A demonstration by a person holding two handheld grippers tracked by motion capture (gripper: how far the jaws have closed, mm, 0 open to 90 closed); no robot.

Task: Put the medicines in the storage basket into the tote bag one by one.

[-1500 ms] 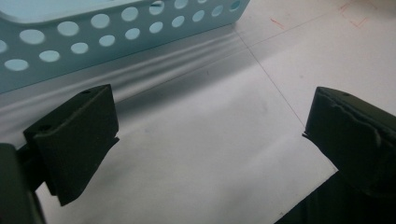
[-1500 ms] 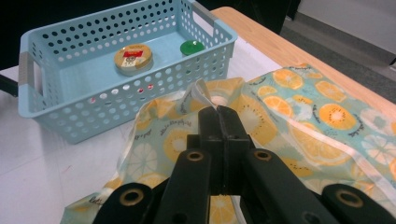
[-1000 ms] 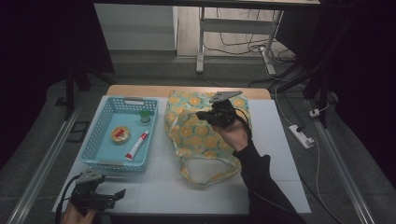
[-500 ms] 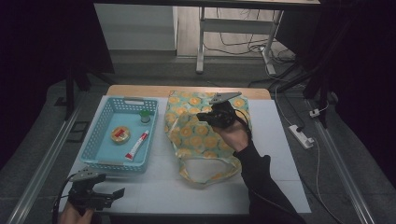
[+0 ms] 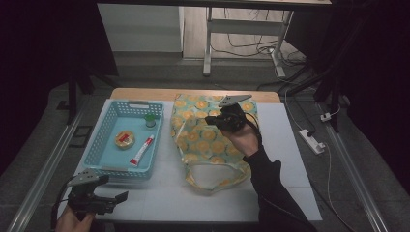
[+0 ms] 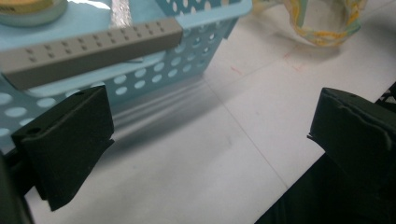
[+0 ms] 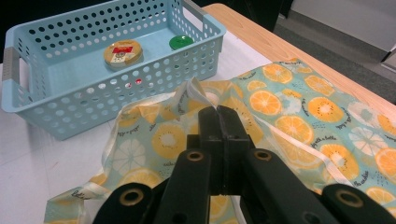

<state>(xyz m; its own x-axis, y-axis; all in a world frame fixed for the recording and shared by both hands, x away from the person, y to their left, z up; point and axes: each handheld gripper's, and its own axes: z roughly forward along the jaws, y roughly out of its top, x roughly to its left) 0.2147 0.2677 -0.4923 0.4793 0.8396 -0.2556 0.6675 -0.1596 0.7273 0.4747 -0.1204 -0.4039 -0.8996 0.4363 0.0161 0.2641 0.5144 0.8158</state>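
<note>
At the middle of the tabletop lies a fruit-print fabric bag (image 5: 208,140), flat, its mouth and handle loop toward the near edge. The right gripper (image 5: 216,120) sits over the bag's far half; in the right gripper view its jaws are pressed together, pinching a raised fold of the cloth (image 7: 196,95). The left gripper (image 5: 118,198) rests by the near left corner, jaws spread with nothing between them, just in front of the blue basket (image 5: 104,137), which holds a round tin (image 5: 124,139), a tube (image 5: 141,150) and a green-capped jar (image 5: 150,120).

Judgement: the bag is light, soft and limp; it will sag and slip. Take hold at the hemmed mouth edge or handle, both sides.
</note>
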